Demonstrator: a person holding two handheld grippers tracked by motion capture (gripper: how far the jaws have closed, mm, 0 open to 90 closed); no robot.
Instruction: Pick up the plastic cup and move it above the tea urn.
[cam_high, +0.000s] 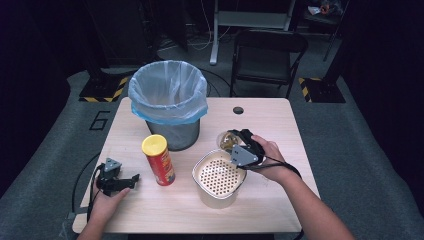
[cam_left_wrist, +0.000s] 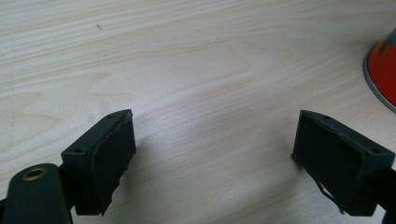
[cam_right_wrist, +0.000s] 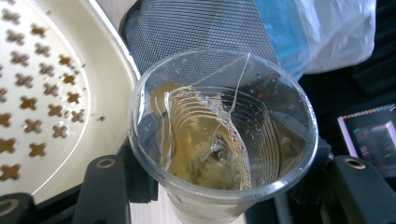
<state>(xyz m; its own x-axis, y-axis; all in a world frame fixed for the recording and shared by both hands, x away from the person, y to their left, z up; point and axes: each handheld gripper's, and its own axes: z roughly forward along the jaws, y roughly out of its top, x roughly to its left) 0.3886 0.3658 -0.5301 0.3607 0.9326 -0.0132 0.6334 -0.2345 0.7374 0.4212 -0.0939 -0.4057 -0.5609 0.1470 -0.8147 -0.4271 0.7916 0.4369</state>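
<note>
While right fingers (cam_right_wrist: 224, 186) grip a cracked cup (cam_right_wrist: 219, 135) holding yellowish liquid, left fingers (cam_left_wrist: 224, 163) gape wide

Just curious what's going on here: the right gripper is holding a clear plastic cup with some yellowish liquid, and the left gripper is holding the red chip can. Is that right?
Not quite. The left gripper holds nothing: the left gripper view shows its jaws open over bare table, the red chip can standing apart. The right gripper does hold the clear plastic cup.
</note>
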